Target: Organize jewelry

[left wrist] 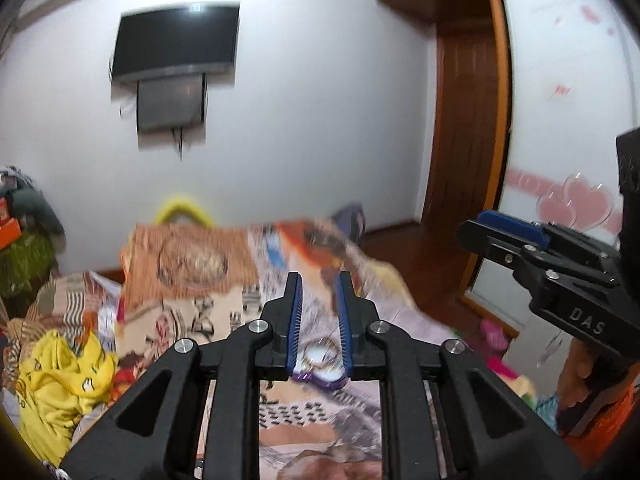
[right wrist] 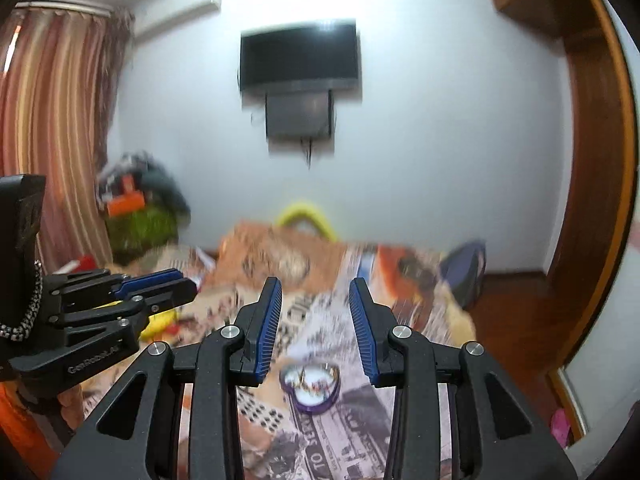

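A purple heart-shaped jewelry dish (right wrist: pixel 312 388) with gold pieces inside lies on the patterned bedspread (right wrist: pixel 352 432), low between the bases of my right fingers. My right gripper (right wrist: pixel 315 288) is open and empty above it. In the left wrist view the same dish (left wrist: pixel 320 380) shows at the base of my left fingers, with a gold ring (left wrist: pixel 320 354) over it between the blue pads. My left gripper (left wrist: pixel 319 280) is narrowly open; whether the pads touch the ring I cannot tell. Each gripper shows in the other's view, the right one (left wrist: pixel 476 228) and the left one (right wrist: pixel 180 280).
The bed (left wrist: pixel 192 280) carries rumpled patterned blankets and a yellow garment (left wrist: pixel 60 380) at the left. A wall TV (right wrist: pixel 298 56) hangs ahead. A wooden door frame (right wrist: pixel 600 160) and wardrobe (left wrist: pixel 568 80) stand at the right. A clothes pile (right wrist: pixel 140 208) sits by the curtain.
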The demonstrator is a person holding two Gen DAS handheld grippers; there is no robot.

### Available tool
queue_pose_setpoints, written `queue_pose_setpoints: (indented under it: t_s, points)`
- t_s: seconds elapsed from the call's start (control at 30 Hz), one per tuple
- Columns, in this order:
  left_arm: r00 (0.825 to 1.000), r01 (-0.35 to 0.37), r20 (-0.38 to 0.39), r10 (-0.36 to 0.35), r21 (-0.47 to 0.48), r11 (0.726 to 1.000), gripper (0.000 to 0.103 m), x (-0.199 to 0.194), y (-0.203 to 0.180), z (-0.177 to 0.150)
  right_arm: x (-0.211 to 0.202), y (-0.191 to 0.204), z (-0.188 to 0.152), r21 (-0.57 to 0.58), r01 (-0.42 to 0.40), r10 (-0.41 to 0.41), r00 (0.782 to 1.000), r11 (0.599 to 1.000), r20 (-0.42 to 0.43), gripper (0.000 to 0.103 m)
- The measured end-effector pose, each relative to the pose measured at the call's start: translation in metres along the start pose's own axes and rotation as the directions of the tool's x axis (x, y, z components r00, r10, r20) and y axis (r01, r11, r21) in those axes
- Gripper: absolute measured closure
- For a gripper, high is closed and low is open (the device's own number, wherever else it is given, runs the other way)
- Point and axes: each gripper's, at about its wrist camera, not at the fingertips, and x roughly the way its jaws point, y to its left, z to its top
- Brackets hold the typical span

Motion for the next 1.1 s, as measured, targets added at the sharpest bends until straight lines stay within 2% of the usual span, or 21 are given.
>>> queue_pose_setpoints:
  t_s: [0.1,0.2,0.3,0.37,0.43,0.53,0.57,0.6,0.63,0.73,1.1]
  points:
    - [0.995,-0.03,0.096,0.028,0.021,0.999,0.071,-0.036,-0.011,0.004,-0.031,0.007,0.006,0.004,0.017,-0.017,0.996,1.0,0.082,0.071]
    - [0.982,-0.066,0.177,0.059,0.032,0.997,0.064,-0.065,-0.021,0.0,-0.054,0.013,0.006,0.017,0.026,-0.028,0.989,1.0,0.142,0.071]
    - [0.976,-0.062,0.21,0.059,0.01,0.998,0.053,-0.084,-0.021,-0.004,-0.07,0.02,0.003,0.025,0.049,-0.053,0.981,0.998,0.185,0.07]
    - [0.973,-0.073,0.222,0.071,-0.002,0.997,0.046,-0.091,-0.022,-0.006,-0.072,0.021,-0.001,0.029,0.058,-0.063,0.978,0.998,0.198,0.056]
    - [0.966,-0.104,0.236,0.104,-0.015,0.995,0.025,-0.096,-0.021,-0.008,-0.077,0.024,-0.005,0.037,0.076,-0.082,0.972,0.996,0.218,0.027]
    - [0.955,-0.147,0.257,0.151,-0.036,0.988,0.011,-0.101,-0.019,-0.011,-0.079,0.027,-0.009,0.045,0.126,-0.134,0.959,0.991,0.248,0.012]
    - [0.953,-0.154,0.256,0.16,-0.04,0.987,0.01,-0.102,-0.018,-0.012,-0.079,0.028,-0.009,0.044,0.143,-0.149,0.956,0.989,0.252,0.009]
    - [0.953,-0.159,0.255,0.165,-0.044,0.986,0.008,-0.104,-0.018,-0.013,-0.081,0.028,-0.009,0.044,0.158,-0.164,0.953,0.987,0.255,0.002]
    - [0.952,-0.162,0.255,0.169,-0.046,0.986,0.007,-0.106,-0.019,-0.014,-0.085,0.029,-0.01,0.045,0.167,-0.173,0.95,0.985,0.259,0.0]
    - [0.949,-0.18,0.256,0.186,-0.045,0.983,0.005,-0.107,-0.02,-0.016,-0.088,0.031,-0.012,0.048,0.197,-0.203,0.94,0.979,0.273,0.0]
    - [0.95,-0.185,0.245,0.194,-0.056,0.981,0.002,-0.112,-0.022,-0.026,-0.093,0.027,-0.019,0.056,0.192,-0.2,0.948,0.98,0.247,0.0]
